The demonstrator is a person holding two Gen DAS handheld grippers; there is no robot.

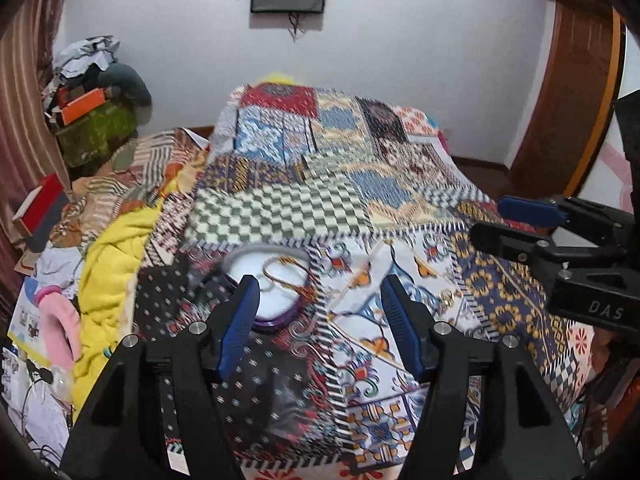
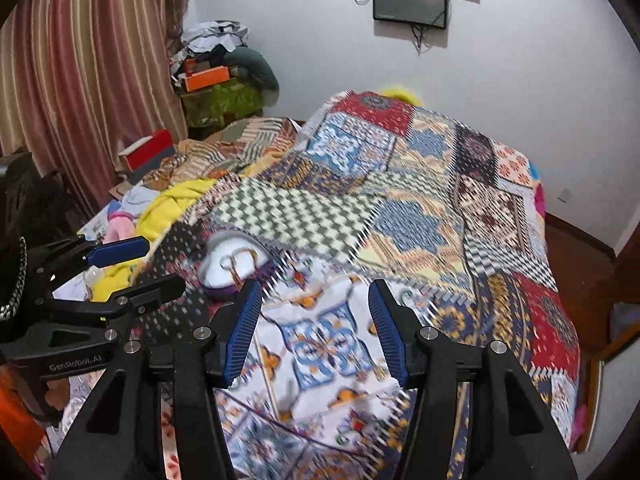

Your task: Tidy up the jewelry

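Both sets of jaws are standing wide apart and gripping nothing. Going from the left, the purple-walled jewelry box is lying open on the patchwork bedspread, its white lining holding a gold bangle and what looks like thin chain, too blurred to make out. The left gripper is hovering just short of the box's right edge; the right gripper is hanging further right over bare quilt. Judging from this, any piece is best approached low and slowly, with one fingertip slipped under it, since busy fabric is hiding small items.
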